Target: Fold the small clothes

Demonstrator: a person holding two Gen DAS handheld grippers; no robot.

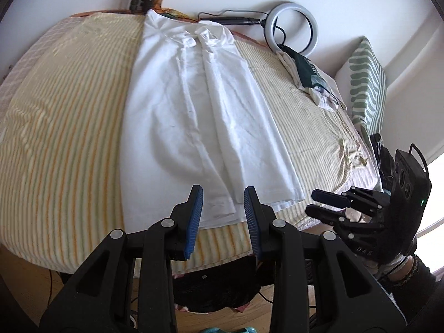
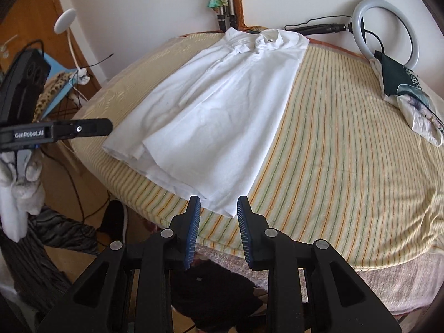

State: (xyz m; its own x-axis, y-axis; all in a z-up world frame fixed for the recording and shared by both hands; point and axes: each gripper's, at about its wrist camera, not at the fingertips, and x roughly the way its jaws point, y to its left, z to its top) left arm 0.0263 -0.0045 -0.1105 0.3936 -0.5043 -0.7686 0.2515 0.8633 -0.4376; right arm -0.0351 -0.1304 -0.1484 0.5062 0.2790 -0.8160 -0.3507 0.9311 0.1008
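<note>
The bed (image 2: pixel 347 144), covered by a striped sheet, carries the work. A white shirt (image 1: pixel 199 105) lies flat across it, collar at the far edge by the wall, hem at the near edge. Both long sides appear already folded inward, so the shirt forms a narrow panel. A ring light (image 1: pixel 292 29) and a small pile of other clothes (image 2: pixel 402 94) sit at the far right, well apart from the shirt.

Step in hand, as judged: the lengthwise fold, hem toward collar, not yet started.

The left gripper (image 1: pixel 223 211) hovers over the hem, jaws partly open, nothing between them. The right gripper (image 2: pixel 217 217) hovers at the near right hem corner, jaws partly open and empty.

Next move: lower each gripper onto a hem corner, close on all layers, then lift and carry the hem evenly to the collar.
</note>
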